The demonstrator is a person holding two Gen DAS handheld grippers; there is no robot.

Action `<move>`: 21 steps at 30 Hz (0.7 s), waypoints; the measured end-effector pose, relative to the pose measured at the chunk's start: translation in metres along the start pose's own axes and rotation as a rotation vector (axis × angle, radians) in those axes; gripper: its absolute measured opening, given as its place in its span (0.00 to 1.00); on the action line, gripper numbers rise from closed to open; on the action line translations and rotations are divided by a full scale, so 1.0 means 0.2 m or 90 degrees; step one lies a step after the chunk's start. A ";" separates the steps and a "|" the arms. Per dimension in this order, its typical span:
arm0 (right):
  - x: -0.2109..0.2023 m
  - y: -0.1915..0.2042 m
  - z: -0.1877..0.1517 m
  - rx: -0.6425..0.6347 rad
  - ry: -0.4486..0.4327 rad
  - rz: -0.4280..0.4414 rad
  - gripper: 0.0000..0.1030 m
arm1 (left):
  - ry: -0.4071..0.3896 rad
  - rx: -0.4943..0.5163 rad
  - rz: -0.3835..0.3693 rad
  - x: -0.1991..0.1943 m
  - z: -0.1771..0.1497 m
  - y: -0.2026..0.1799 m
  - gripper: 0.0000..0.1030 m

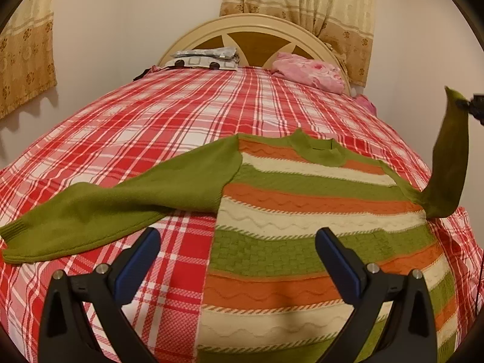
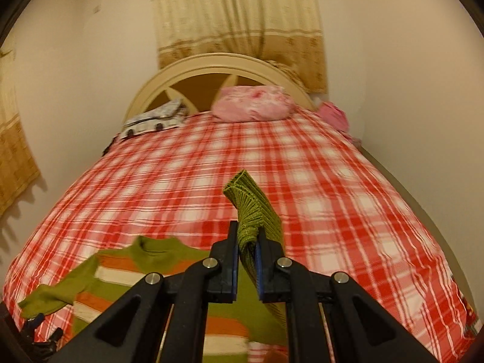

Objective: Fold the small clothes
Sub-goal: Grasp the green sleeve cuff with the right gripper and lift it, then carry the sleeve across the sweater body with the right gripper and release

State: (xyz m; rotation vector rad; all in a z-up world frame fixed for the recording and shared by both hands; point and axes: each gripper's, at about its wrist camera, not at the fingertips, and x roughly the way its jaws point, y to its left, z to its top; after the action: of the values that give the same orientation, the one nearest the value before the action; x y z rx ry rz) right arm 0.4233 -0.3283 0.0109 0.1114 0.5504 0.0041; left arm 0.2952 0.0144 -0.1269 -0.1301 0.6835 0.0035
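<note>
No writing could be read. The left hand-held gripper (image 1: pixel 237 239) hung with fingers spread and empty above the striped knit sweater (image 1: pixel 302 211), which lay flat on the red plaid bed (image 1: pixel 181 106). The right hand-held gripper (image 2: pixel 245 236) pinched the ribbed green cuff (image 2: pixel 251 202), holding that sleeve (image 1: pixel 447 163) up off the bed. A pink bundle (image 2: pixel 254 103), perhaps a pillow, lay by the headboard (image 2: pixel 217 60).

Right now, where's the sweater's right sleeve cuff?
The cuff is pinched in the right gripper, lifted off the plaid bedspread; in the left wrist view it hangs at the far right, above the striped sweater.
</note>
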 end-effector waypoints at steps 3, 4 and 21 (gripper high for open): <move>0.03 0.18 0.02 -0.029 -0.001 0.024 0.08 | 0.003 -0.013 -0.001 0.01 -0.01 0.05 1.00; 0.04 0.22 0.02 -0.033 0.000 0.032 0.08 | 0.005 -0.018 -0.001 0.01 -0.01 0.06 1.00; 0.44 1.18 -0.36 -0.084 0.062 0.175 0.08 | 0.021 -0.067 0.025 0.04 -0.06 0.31 1.00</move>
State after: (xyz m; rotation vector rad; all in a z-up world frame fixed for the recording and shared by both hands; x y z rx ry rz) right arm 0.4663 -0.0839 -0.0703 0.0580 0.6273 0.3140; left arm 0.2910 0.0737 -0.1472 -0.2179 0.7184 0.0744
